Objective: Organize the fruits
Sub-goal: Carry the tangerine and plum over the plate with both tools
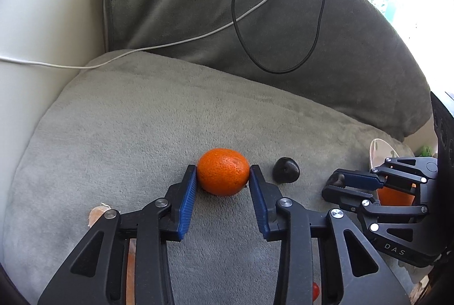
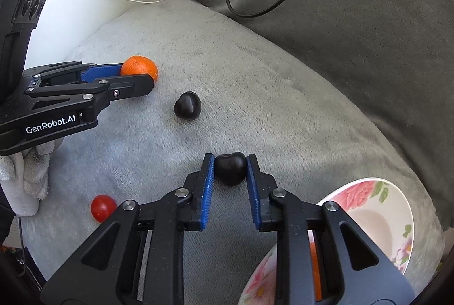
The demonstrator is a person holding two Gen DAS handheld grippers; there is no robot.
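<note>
My left gripper [image 1: 223,173] is shut on an orange mandarin [image 1: 223,175] that rests on the grey cushion [image 1: 142,120]; it also shows in the right wrist view [image 2: 139,68]. My right gripper [image 2: 229,163] is shut on a dark cherry [image 2: 230,168] at cushion level. A second dark cherry [image 2: 187,105] lies loose between the two grippers, also seen in the left wrist view [image 1: 286,170]. A red cherry tomato [image 2: 102,207] lies at the cushion's near left. A floral bowl [image 2: 377,208] stands at the right with an orange fruit [image 2: 315,271] partly hidden in it.
A darker grey back cushion [image 1: 255,6] rises behind, with a black cable loop [image 1: 279,9] and a white cable [image 1: 170,45] across it. A white armrest [image 1: 42,35] borders the left. A scrap of peel [image 1: 98,214] lies near the left gripper.
</note>
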